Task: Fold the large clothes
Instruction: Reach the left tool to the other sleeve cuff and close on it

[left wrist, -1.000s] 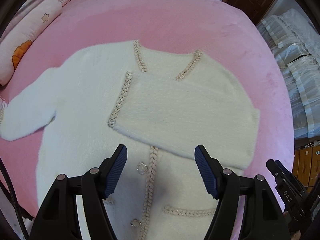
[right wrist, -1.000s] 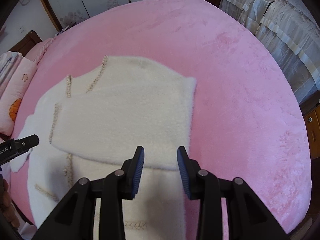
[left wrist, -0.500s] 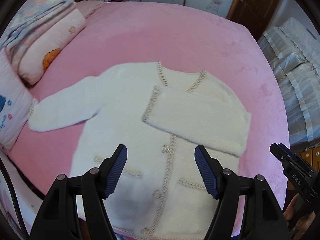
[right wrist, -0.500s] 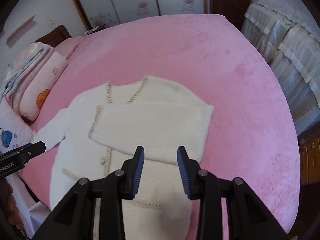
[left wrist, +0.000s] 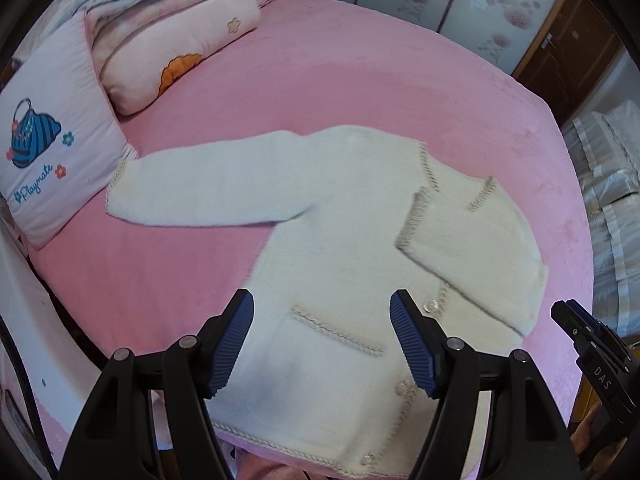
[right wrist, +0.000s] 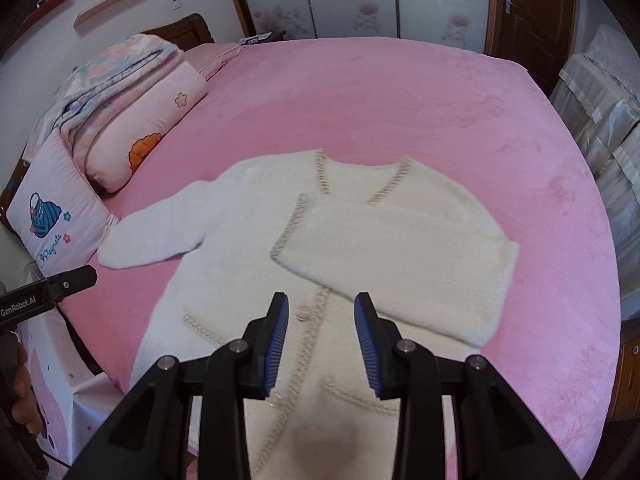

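Both the left tongs (left wrist: 322,344) and right tongs (right wrist: 322,344) hang open, empty, above the cream cardigan (right wrist: 248,248) near the bed's (right wrist: 400,92) front edge.

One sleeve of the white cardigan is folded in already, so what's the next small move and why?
Probably bring the left gripper to the cuff of the outstretched sleeve: that sleeve lies flat toward the pillow, the other sleeve is already across the cardigan's chest, and both grippers are open and empty.

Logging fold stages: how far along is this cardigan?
Done: one sleeve is folded across the chest of the white cardigan on the pink bed. In hand: nothing; left tongs and right tongs both hover open above it. Left: the other sleeve lies stretched toward the pillow, and the body is unfolded.
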Motion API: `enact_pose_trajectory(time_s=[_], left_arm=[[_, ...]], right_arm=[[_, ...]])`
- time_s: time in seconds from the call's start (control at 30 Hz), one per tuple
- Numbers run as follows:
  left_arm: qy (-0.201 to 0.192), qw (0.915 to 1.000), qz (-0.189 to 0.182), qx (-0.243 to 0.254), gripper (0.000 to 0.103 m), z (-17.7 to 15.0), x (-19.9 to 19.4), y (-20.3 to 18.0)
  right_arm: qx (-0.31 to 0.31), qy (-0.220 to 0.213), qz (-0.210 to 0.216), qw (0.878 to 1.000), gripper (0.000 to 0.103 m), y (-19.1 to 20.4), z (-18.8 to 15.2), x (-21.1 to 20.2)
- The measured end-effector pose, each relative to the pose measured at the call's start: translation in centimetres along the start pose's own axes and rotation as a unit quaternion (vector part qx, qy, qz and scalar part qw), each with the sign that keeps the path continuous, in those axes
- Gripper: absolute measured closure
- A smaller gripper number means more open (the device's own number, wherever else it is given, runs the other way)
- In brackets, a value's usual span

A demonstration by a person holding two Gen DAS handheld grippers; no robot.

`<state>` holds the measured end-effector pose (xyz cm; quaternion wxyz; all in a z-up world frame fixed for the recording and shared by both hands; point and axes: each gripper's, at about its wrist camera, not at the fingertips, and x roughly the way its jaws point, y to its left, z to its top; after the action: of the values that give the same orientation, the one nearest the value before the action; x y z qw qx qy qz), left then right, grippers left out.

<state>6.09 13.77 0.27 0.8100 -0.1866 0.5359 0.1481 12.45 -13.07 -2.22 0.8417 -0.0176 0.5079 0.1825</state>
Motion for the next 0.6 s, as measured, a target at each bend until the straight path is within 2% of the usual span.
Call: enact_pose_trajectory(time_s=[0.23,0.37,0.5,0.6], left_arm=[[0.036,0.9992,-0.009,-0.017,0.034,4.2,6.0,9.5],[0.059,0.9963,-0.019,-0.059,0.034,5.9,10.3,15.8],[0.079,0.9844,-0.054,-0.147,0.034,6.4,14.9,23.0],[0.074,0.9679,-0.079,-0.227,0.034,6.4,17.9,28.5]], right_arm=[[0.010,0.010,-0.016,1.000,0.069,8.7,2.4,4.7],[0.008,0.013,-0.014,1.000,0.069,13.5,4.1,8.2],[-0.002,0.026,-0.004,1.000,0.069,17.8,5.5,11.9],[-0.005,0.038,-0.004,0.999,0.069,20.8,6.0,14.2]])
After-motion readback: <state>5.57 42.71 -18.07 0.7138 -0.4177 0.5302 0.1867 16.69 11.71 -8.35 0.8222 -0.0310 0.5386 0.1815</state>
